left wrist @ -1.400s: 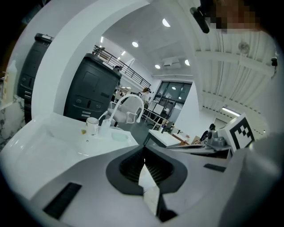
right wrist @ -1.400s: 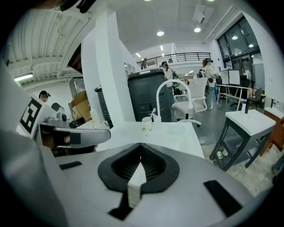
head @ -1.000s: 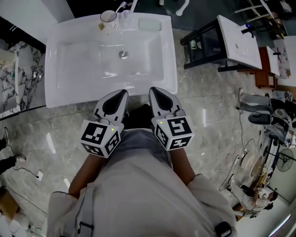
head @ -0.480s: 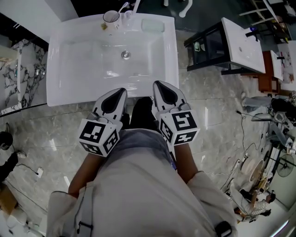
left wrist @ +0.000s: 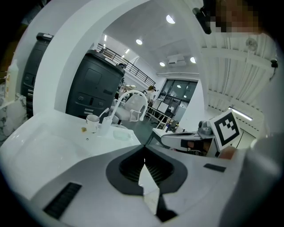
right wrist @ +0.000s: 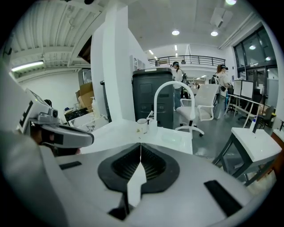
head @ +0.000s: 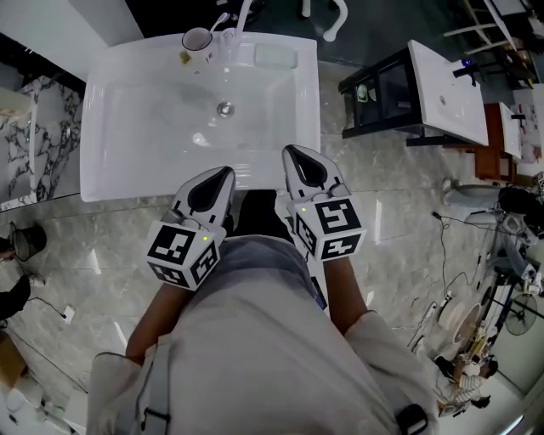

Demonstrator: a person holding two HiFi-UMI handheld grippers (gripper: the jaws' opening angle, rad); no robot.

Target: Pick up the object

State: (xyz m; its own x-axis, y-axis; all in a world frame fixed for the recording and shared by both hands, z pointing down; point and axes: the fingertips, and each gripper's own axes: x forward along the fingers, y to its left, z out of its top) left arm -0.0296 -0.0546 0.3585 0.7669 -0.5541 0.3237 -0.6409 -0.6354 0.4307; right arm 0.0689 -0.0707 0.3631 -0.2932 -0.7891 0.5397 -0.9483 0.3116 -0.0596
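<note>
- One big white washbasin [head: 110, 161] lies straight ahead of both grippers, and its near rim sits just past their tips.
- One second basin [head: 446, 89] stands on a black frame, well off to the outer side of the right gripper.
- There are two grippers, side by side at that near rim. The left gripper [head: 226, 171] has its jaws pressed tip to tip with nothing between them. The right gripper [head: 291, 151] is the same: jaws closed together and empty.
- One arched white faucet [right wrist: 171, 91] rises at the far rim, ahead of the right gripper.
- One pale translucent tray [head: 274, 56] sits on the far rim too, ahead of the right gripper and beside the faucet.
- One white cup [head: 197, 40] is the likeliest object to pick up. It stands on the far rim ahead of the left gripper, well apart from both grippers.
- One toothbrush [head: 220, 18] slants up just beside the cup.
- One drain [head: 224, 109] sits mid-bowl, ahead of the left gripper.
- One small brownish bit [head: 183, 57] lies just beside the cup, on its gripper-facing side.
</note>
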